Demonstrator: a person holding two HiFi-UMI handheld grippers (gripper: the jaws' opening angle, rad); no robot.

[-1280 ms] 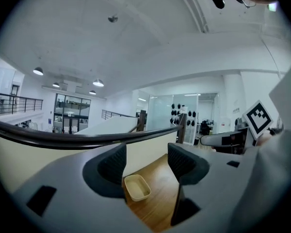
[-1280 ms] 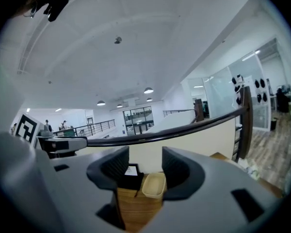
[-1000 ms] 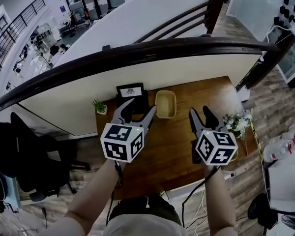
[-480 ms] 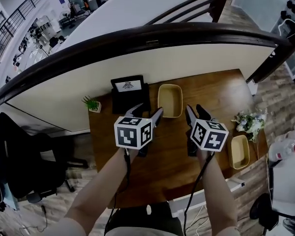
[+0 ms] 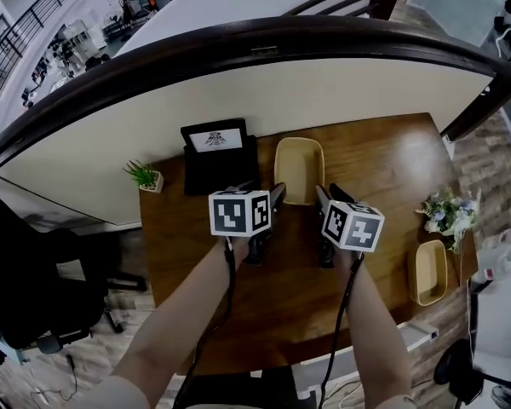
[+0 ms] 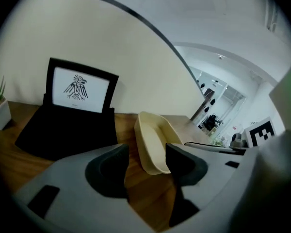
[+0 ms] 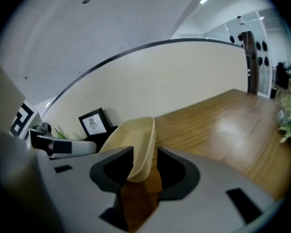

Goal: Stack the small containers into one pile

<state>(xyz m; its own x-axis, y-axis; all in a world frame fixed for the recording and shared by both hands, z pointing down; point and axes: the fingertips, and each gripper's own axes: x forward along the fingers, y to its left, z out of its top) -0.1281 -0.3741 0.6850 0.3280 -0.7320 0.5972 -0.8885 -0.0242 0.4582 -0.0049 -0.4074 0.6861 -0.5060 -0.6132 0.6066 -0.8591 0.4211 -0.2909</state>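
1. Hovering side by side over the wooden desk (image 5: 366, 156), both grippers point down and away at the middle container (image 5: 299, 169). It lies open side up near the desk's back edge, just beside the black picture stand (image 5: 215, 156).
2. The second container (image 5: 429, 272) lies well apart at the desk's right edge, near the flowers (image 5: 450, 211). The 2 are not yet stacked, so I judge the task barely begun.
3. The left gripper (image 5: 261, 192) has its jaws partly apart and grips nothing; they have just been closing. In the left gripper view, bare desk lies between the pads. The middle container sits ahead of them, with its near end lined up with the gap.
4. The right gripper (image 5: 330, 196) has the narrower gap, and its jaws have also just been closing. In the right gripper view, the middle container's near end shows inside the gap, clear of the left pad. Whether the right pad touches the wall I cannot tell, and it does not look clamped.
5. The narrowing gaps probably suit a pinch on a thin wall, not a grip across the whole tub.
6. The right gripper is closest to the rim, so it seems the likelier one to lift. The left may be placed to steady the other side.
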